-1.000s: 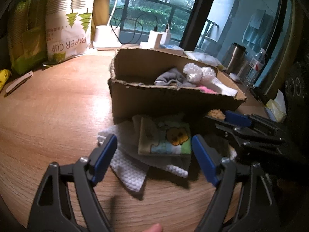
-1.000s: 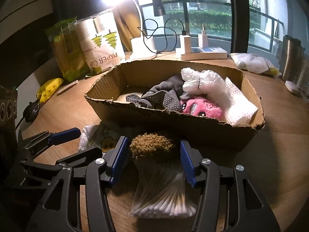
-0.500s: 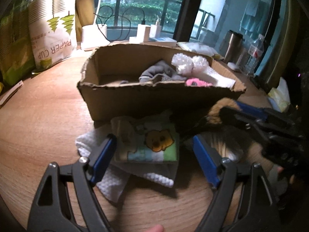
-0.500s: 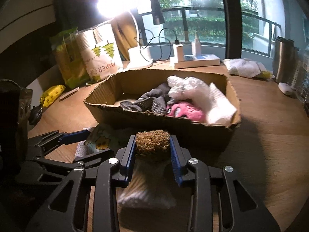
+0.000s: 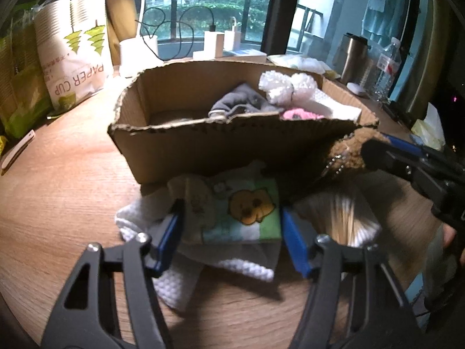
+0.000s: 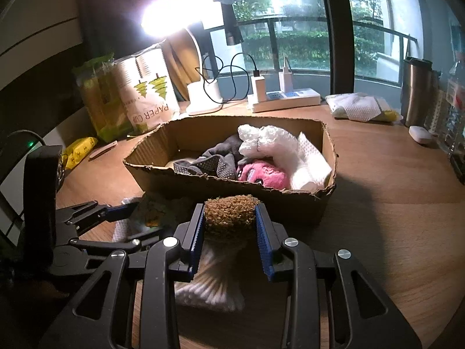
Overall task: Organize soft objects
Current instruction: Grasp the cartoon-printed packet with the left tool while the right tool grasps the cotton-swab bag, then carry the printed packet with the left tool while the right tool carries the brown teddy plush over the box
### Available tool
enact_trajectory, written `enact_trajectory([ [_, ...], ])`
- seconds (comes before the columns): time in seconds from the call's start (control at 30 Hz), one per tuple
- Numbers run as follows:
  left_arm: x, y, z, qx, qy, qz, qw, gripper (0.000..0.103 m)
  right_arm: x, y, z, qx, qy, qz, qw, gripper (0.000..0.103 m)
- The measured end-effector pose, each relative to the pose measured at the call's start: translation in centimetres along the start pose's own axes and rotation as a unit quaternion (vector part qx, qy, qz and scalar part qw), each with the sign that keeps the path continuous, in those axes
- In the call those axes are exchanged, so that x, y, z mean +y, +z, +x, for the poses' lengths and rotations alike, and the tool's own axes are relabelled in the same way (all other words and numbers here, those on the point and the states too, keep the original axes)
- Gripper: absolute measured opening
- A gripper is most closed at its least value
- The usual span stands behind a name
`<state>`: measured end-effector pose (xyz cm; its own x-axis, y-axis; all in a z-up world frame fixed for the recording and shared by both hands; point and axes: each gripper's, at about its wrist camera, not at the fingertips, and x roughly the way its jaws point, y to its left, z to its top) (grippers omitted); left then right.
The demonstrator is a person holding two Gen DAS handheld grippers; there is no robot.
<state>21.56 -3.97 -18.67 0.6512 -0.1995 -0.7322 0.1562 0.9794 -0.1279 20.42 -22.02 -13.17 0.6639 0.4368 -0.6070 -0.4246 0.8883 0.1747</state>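
Observation:
A cartoon-printed cloth pack point(image 5: 241, 209) lies on a white knitted cloth point(image 5: 174, 285) in front of the cardboard box point(image 5: 203, 145). My left gripper point(image 5: 232, 235) straddles the pack and its jaws are closing. The blue pads stand at the pack's two sides, and the pack does not look squeezed. My right gripper point(image 6: 229, 226) is shut on a brown fuzzy piece point(image 6: 229, 212). A clear bag of cotton swabs point(image 6: 209, 285) hangs below it, just short of the box's near wall point(image 6: 290, 200). In the left wrist view that gripper point(image 5: 377, 148) is at the right.
The box holds grey socks point(image 6: 215, 160), a pink plush point(image 6: 267, 171), white bubble wrap point(image 6: 267, 142) and tissue. Behind it stand a paper cup sleeve point(image 6: 148, 87), green packs, a power strip point(image 6: 284, 101) and a steel tumbler point(image 6: 415, 87). Bare wood point(image 6: 392, 203) lies right of the box.
My left gripper moved in over the cartoon pack and its jaws narrowed around it. My right gripper shut on the brown piece and lifted it, with the swab bag, toward the box.

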Motion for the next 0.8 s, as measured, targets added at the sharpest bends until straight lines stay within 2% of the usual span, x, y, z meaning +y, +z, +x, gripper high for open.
enact_trajectory([
  [0.53, 0.4, 1.0, -3.9, -0.043, -0.033, -0.008, 0.9985, 0.065, 1.9, 1.0, -1.5, -0.016, -0.003, -0.017, 1.000, 0.035],
  [0.8, 0.6, 1.7, -6.3, -0.072, -0.036, -0.009, 0.9967, 0.065, 2.6, 1.5, -2.5, -0.027, -0.004, -0.024, 0.999, 0.035],
])
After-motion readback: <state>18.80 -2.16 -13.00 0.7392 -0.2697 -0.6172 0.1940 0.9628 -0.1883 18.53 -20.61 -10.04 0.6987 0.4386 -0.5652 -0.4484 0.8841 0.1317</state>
